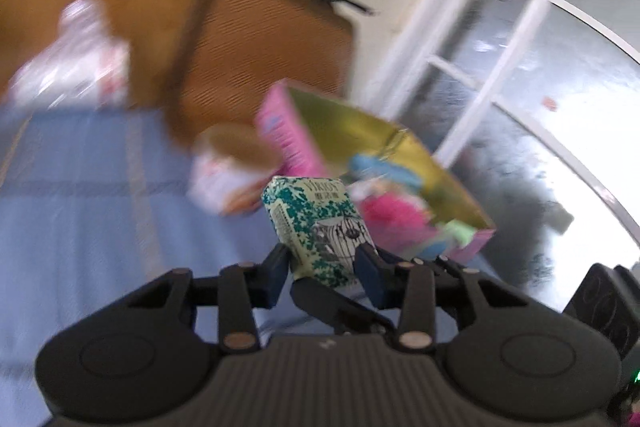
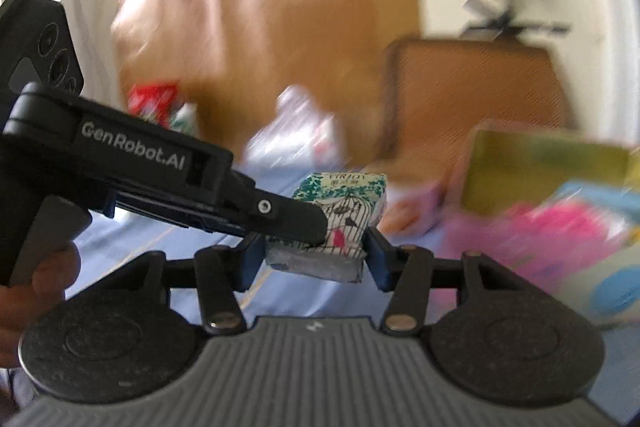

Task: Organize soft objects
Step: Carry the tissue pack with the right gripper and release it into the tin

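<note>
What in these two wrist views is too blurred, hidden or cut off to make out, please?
- Left wrist view: the clear plastic bag on the blue cloth is motion-blurred; its contents are unreadable.
- Left wrist view: the items inside the pink box smear into pink and blue shapes.
- Right wrist view: the left claw covers part of the tissue pack.
- Right wrist view: the red package is too blurred to identify.
- Right wrist view: the person's hand is cut by the left edge.

A brown mesh-backed chair [image 1: 260, 59] stands beyond the jaws. White window frame bars [image 1: 516, 39] run right of it. A blurred clear plastic bag [image 1: 72, 55] lies far left.
</note>
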`<action>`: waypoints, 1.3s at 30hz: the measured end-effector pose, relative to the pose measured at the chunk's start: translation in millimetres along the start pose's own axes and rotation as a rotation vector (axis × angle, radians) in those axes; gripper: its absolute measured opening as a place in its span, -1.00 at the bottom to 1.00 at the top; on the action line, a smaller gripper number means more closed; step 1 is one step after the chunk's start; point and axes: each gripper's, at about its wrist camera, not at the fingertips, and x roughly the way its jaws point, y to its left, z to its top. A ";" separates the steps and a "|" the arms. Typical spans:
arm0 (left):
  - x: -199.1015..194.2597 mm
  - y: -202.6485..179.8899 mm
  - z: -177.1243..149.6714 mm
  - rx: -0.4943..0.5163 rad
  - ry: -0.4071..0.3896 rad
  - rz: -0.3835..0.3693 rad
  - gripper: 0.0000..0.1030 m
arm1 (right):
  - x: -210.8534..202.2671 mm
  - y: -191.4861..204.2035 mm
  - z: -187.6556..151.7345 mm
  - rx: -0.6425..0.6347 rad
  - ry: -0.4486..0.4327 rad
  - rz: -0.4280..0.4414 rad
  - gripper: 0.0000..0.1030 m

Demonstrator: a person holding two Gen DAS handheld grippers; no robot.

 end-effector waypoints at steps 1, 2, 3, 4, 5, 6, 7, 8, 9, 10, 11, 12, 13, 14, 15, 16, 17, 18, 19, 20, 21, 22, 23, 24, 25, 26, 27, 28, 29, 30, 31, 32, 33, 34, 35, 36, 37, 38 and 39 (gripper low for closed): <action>10.3 -10.4 8.4 0.026 0.003 -0.013 -0.27 | -3.4 -8.6 4.3 -0.006 -0.022 -0.030 0.10; 21.7 -20.3 15.7 0.050 0.006 -0.026 -0.27 | -6.4 -18.6 8.0 -0.011 -0.039 -0.065 0.10; 36.2 -30.0 23.0 0.071 0.013 -0.042 -0.27 | -8.7 -29.8 11.2 -0.009 -0.050 -0.101 0.10; 47.9 -38.1 26.3 0.080 0.018 -0.051 -0.27 | -10.5 -39.6 13.3 -0.002 -0.055 -0.126 0.10; 61.0 -45.5 30.2 0.089 0.025 -0.058 -0.27 | -11.2 -50.6 15.2 0.004 -0.056 -0.151 0.10; 73.1 -51.5 33.2 0.102 0.032 -0.059 -0.26 | -11.3 -62.1 16.7 0.008 -0.054 -0.172 0.11; 85.3 -56.7 35.4 0.114 0.042 -0.053 -0.26 | -9.0 -71.3 17.4 0.013 -0.047 -0.184 0.11; 93.0 -59.7 36.1 0.122 0.048 -0.043 -0.24 | -6.4 -81.0 17.7 0.017 -0.037 -0.193 0.11; 104.8 -62.3 38.1 0.132 0.055 -0.021 -0.18 | -1.2 -91.5 18.3 0.022 -0.020 -0.196 0.12; 113.2 -64.3 40.2 0.142 0.058 0.001 -0.03 | 3.1 -96.5 19.1 0.025 -0.003 -0.198 0.15; 120.8 -65.4 42.1 0.151 0.052 0.037 0.07 | 12.8 -103.4 20.9 0.025 0.028 -0.195 0.18; 126.4 -64.0 44.6 0.157 0.043 0.075 0.09 | 25.8 -110.0 23.0 0.018 0.069 -0.183 0.20; 129.6 -61.8 47.2 0.151 0.042 0.097 0.09 | 33.9 -113.7 24.8 0.016 0.093 -0.176 0.25; 128.9 -57.5 50.0 0.125 0.044 0.100 0.09 | 39.1 -118.2 26.4 0.023 0.105 -0.180 0.27; 124.7 -53.0 51.1 0.099 0.039 0.083 0.10 | 38.0 -122.5 28.1 0.036 0.100 -0.179 0.27; 119.3 -49.3 51.9 0.085 0.029 0.065 0.17 | 31.8 -126.0 29.7 0.043 0.083 -0.167 0.27; 112.9 -48.0 51.7 0.087 0.015 0.064 0.22 | 23.8 -128.0 31.5 0.050 0.066 -0.154 0.27; 106.5 -47.1 51.6 0.096 0.000 0.074 0.23 | 16.2 -130.1 32.5 0.060 0.057 -0.148 0.27; 100.6 -45.7 51.1 0.103 -0.008 0.076 0.23 | 9.0 -134.0 32.3 0.071 0.056 -0.142 0.26; 94.5 -44.2 49.5 0.106 -0.012 0.070 0.23 | -0.4 -139.2 31.9 0.089 0.059 -0.127 0.26; 90.2 -43.0 48.2 0.106 -0.011 0.064 0.23 | -9.1 -144.3 31.0 0.108 0.067 -0.113 0.16; 86.7 -41.5 46.9 0.106 -0.011 0.060 0.23 | -16.3 -149.5 30.5 0.126 0.084 -0.102 -0.05; 83.2 -40.7 44.9 0.108 -0.010 0.056 0.23 | -18.9 -153.5 31.8 0.142 0.104 -0.097 -0.15; 79.6 -40.0 41.9 0.112 -0.008 0.052 0.23 | -22.2 -159.0 32.6 0.164 0.128 -0.093 -0.33; 77.9 -39.8 40.6 0.116 -0.007 0.049 0.23 | -21.6 -164.0 34.2 0.188 0.151 -0.086 -0.47; 74.7 -39.8 37.4 0.119 -0.007 0.048 0.23 | -18.9 -168.5 35.6 0.214 0.183 -0.073 -0.50; 71.6 -39.9 34.3 0.120 -0.007 0.048 0.23 | -12.5 -170.9 36.2 0.231 0.219 -0.057 -0.51; 68.1 -39.9 31.1 0.121 -0.007 0.047 0.23 | -3.6 -172.0 36.6 0.241 0.255 -0.045 -0.51; 65.7 -39.2 29.1 0.120 -0.008 0.047 0.23 | 11.3 -170.4 36.4 0.248 0.298 -0.038 -0.51; 62.5 -38.5 25.9 0.120 -0.009 0.051 0.23 | 22.8 -168.1 35.7 0.253 0.319 -0.034 -0.49; 59.4 -37.7 22.7 0.120 -0.009 0.060 0.23 | 31.7 -164.3 35.7 0.260 0.321 -0.022 -0.46; 57.0 -36.2 20.5 0.119 -0.006 0.068 0.23 | 41.7 -160.4 38.4 0.267 0.328 -0.014 -0.46; 54.1 -33.9 17.7 0.115 0.000 0.078 0.23 | 53.2 -155.2 42.7 0.265 0.331 -0.021 -0.44; 49.7 -30.8 14.7 0.109 0.006 0.084 0.23 | 63.2 -149.3 46.0 0.250 0.334 -0.031 -0.39; 44.7 -27.0 11.5 0.102 0.008 0.091 0.23 | 69.6 -146.1 47.3 0.239 0.337 -0.039 -0.35; 38.1 -22.6 7.6 0.096 0.008 0.101 0.24 | 74.2 -143.0 48.6 0.234 0.336 -0.045 -0.34; 32.7 -18.7 4.0 0.093 0.008 0.114 0.28 | 72.2 -140.8 49.2 0.233 0.327 -0.051 -0.34; 27.3 -14.6 0.2 0.089 0.008 0.132 0.30 | 66.1 -137.8 49.1 0.236 0.311 -0.058 -0.34; 22.6 -10.5 -3.8 0.085 0.010 0.149 0.30 | 56.8 -136.5 49.1 0.243 0.285 -0.063 -0.34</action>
